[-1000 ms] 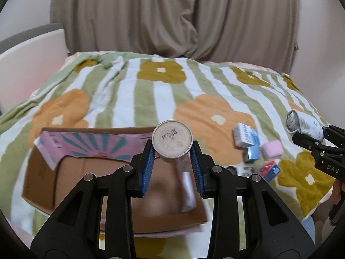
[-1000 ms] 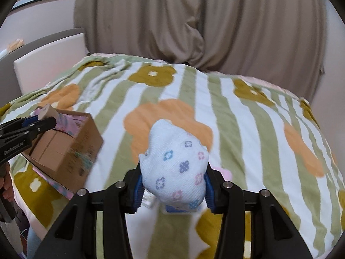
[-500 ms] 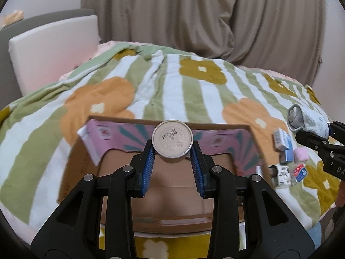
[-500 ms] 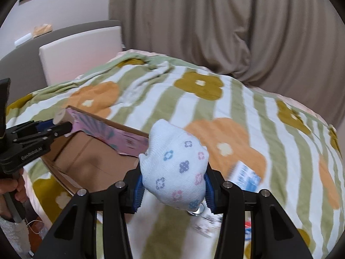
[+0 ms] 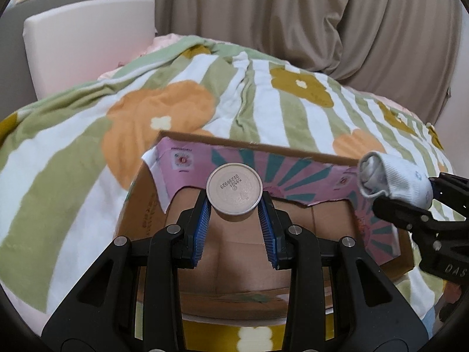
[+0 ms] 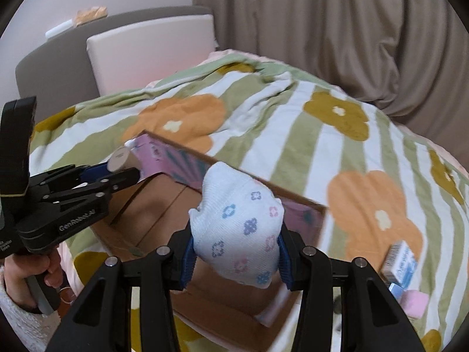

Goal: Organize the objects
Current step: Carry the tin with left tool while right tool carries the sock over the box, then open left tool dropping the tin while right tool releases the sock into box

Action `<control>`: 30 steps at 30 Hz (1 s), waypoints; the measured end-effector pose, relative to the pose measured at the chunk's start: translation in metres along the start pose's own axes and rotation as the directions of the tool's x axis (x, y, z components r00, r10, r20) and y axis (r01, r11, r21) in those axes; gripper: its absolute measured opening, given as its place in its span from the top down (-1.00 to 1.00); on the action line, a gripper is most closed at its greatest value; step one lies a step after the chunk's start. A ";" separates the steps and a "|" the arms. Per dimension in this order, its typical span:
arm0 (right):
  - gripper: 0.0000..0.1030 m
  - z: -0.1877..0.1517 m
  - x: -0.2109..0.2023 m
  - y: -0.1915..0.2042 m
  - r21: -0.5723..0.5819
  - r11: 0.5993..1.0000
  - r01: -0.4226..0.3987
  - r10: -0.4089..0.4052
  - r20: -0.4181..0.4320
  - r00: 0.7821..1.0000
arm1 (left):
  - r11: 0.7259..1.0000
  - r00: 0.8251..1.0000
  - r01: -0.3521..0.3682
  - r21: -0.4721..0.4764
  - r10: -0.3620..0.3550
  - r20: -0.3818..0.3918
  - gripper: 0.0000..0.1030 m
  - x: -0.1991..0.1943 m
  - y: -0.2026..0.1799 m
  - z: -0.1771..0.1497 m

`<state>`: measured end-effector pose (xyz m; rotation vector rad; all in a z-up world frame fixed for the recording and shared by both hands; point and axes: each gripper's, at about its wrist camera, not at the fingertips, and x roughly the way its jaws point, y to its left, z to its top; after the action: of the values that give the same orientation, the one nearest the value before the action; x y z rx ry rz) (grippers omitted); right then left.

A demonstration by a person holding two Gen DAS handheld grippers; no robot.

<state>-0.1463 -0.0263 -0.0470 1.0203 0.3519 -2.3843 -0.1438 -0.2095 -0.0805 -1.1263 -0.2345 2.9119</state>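
Observation:
An open cardboard box [image 5: 240, 143] with a pink patterned inner flap lies on the bed; it also shows in the right wrist view [image 6: 164, 205]. My left gripper [image 5: 234, 202] is shut on a small metal can [image 5: 234, 189], held above the box's open middle; both show at the left of the right wrist view [image 6: 117, 173]. My right gripper [image 6: 237, 249] is shut on a rolled white sock [image 6: 240, 228] with small flower prints, above the box's right part. The sock also shows in the left wrist view [image 5: 392, 179].
A green-and-white striped blanket [image 5: 73, 146] with orange flowers covers the bed. A white-blue carton [image 6: 400, 259] and a pink block [image 6: 411, 300] lie right of the box. A padded headboard [image 5: 88, 44] and brown curtains [image 5: 293, 14] stand behind.
Both grippers have moved left, from beside the small items to above the open box. The can and the sock stay gripped.

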 end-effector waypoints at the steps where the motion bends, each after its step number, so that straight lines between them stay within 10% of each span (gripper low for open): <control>1: 0.18 0.000 0.003 0.003 -0.002 1.000 -0.008 0.008 -0.007 1.000 | 1.000 1.000 0.000 0.002 0.000 -0.006 0.42 0.002 0.001 -0.001; 30: 0.18 -0.004 0.078 0.017 0.042 0.999 -0.034 0.042 -0.190 0.981 | 1.000 0.989 0.004 0.029 0.001 -0.151 0.42 0.042 0.016 0.003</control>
<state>-0.1798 -0.0670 -0.1076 1.2667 0.3534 -2.2727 -0.1763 -0.2232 -0.1089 -1.3326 -0.1888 2.8012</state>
